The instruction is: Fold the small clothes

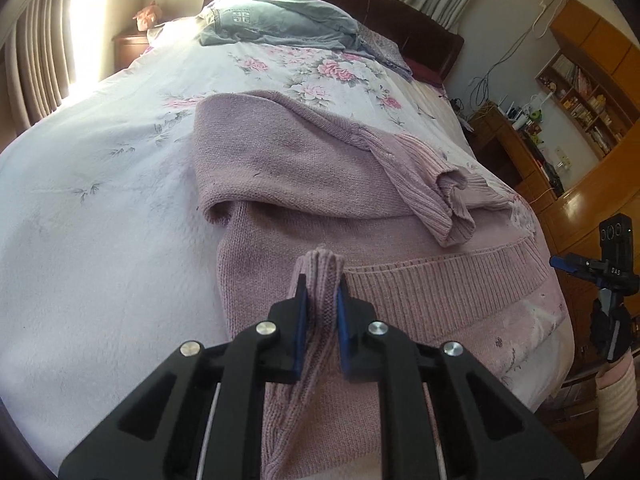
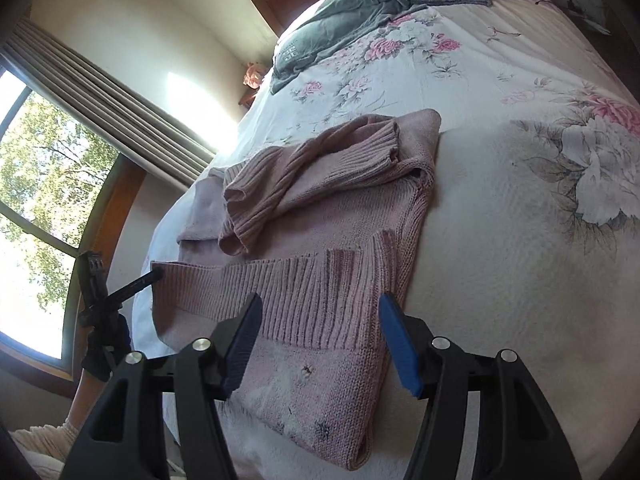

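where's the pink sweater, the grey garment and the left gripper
sweater (image 2: 320,300), right wrist view, on its ribbed hem band
grey garment (image 1: 276,24), left wrist view, on its crumpled middle near the headboard
left gripper (image 1: 322,300), left wrist view, between the blue pads, shut on a sweater fold

"DAS" on right gripper (image 1: 614,270) body; nothing else legible.

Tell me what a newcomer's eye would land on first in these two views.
The pink knitted sweater, partly folded with its sleeves laid across it, lies at the near edge of the flowered bedspread. The left gripper is shut on a bunched fold of its ribbed knit, while the right gripper hovers open over the ribbed hem. Far off by the headboard lies a grey garment.
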### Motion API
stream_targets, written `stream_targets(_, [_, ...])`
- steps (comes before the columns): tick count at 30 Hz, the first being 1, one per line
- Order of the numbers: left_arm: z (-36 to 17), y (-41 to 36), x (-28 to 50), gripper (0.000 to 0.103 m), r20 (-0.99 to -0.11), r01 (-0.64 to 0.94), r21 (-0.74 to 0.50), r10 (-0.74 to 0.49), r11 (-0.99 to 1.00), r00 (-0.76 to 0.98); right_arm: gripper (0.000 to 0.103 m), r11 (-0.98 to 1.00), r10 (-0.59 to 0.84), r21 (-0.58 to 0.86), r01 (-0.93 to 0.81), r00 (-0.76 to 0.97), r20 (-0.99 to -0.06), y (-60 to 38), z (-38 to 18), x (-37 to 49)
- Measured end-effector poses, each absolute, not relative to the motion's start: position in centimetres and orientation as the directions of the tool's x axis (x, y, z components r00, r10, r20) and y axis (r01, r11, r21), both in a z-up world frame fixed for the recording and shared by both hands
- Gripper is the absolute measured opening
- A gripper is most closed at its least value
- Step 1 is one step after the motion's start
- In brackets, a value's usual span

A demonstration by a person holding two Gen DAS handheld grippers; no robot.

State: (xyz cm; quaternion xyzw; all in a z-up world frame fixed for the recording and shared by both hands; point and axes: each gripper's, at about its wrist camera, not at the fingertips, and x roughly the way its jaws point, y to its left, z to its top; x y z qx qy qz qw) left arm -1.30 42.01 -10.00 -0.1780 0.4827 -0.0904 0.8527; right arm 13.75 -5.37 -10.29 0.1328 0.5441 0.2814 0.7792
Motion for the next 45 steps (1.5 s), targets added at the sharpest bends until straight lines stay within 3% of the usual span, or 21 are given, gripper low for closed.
stream_targets(5, [-11.6, 42.5, -0.1, 0.016, -0.809, -0.064, -0.409, -0.329, 0.91, 0.487, 0.061, 0.844, 0.495, 0.405, -0.352, 0.22, -0.84, -2.6, -11.5, 15.7])
stream_targets(8, [-12.6, 41.8, 0.5, 0.027, -0.849, -0.065, -0.332, -0.268, 0.941, 0.455, 0.061, 0.864, 0.426, 0.322, -0.386, 0.224, -0.876, -1.4, -12.0, 15.8])
stream_targets(11, [-13.3, 41.4, 0.7, 0.029, -0.86, -0.065, -0.31, -0.251, 0.949, 0.443, 0.061, 0.867, 0.397, 0.271, -0.417, 0.25, -0.883, -1.0, -11.7, 15.1])
stream_targets(15, [-13.0, 41.3, 0.6, 0.028, -0.853, -0.067, -0.319, -0.255, 0.945, 0.455, 0.061, 0.871, 0.376, 0.243, -0.427, 0.26, -0.89, -1.3, -11.5, 14.4])
stream_targets(17, [-12.9, 41.2, 0.4, 0.017, -0.848, -0.062, -0.327, -0.263, 0.943, 0.46, 0.061, 0.871, 0.387, 0.256, -0.419, 0.266, -0.883, -1.8, -11.3, 14.2])
stream_targets(20, [-12.7, 41.1, 0.3, 0.017, -0.844, -0.062, -0.337, -0.273, 0.939, 0.461, 0.063, 0.88, 0.385, 0.263, -0.396, 0.267, -0.884, -2.5, -11.3, 14.8])
stream_targets(26, [-13.5, 40.9, 1.1, 0.03, -0.859, -0.086, -0.339, -0.271, 0.937, 0.434, 0.063, 0.871, 0.414, 0.314, -0.378, 0.22, -0.883, -2.6, -12.8, 15.6])
stream_targets(28, [-13.6, 40.6, 1.2, 0.031, -0.864, -0.091, -0.33, -0.262, 0.94, 0.431, 0.058, 0.875, 0.4, 0.296, -0.382, 0.227, -0.888, -2.4, -13.0, 15.6])
stream_targets(31, [-13.4, 40.4, 1.1, 0.023, -0.868, -0.099, -0.312, -0.241, 0.945, 0.435, 0.037, 0.876, 0.382, 0.263, -0.404, 0.25, -0.89, -2.4, -12.6, 15.1])
stream_targets(32, [-13.3, 40.3, 0.8, 0.012, -0.868, -0.103, -0.308, -0.236, 0.946, 0.437, 0.026, 0.875, 0.384, 0.261, -0.408, 0.256, -0.887, -2.6, -12.4, 14.9])
stream_targets(36, [-11.8, 40.7, -0.8, 0.009, -0.831, -0.087, -0.358, -0.275, 0.93, 0.484, 0.008, 0.848, 0.456, 0.322, -0.42, 0.27, -0.848, -4.1, -10.9, 13.8])
stream_targets(45, [-6.7, 40.0, -5.9, 0.008, -0.735, 0.001, -0.418, -0.338, 0.909, 0.587, 0.007, 0.766, 0.597, 0.421, -0.487, 0.295, -0.746, -5.4, -6.7, 10.6])
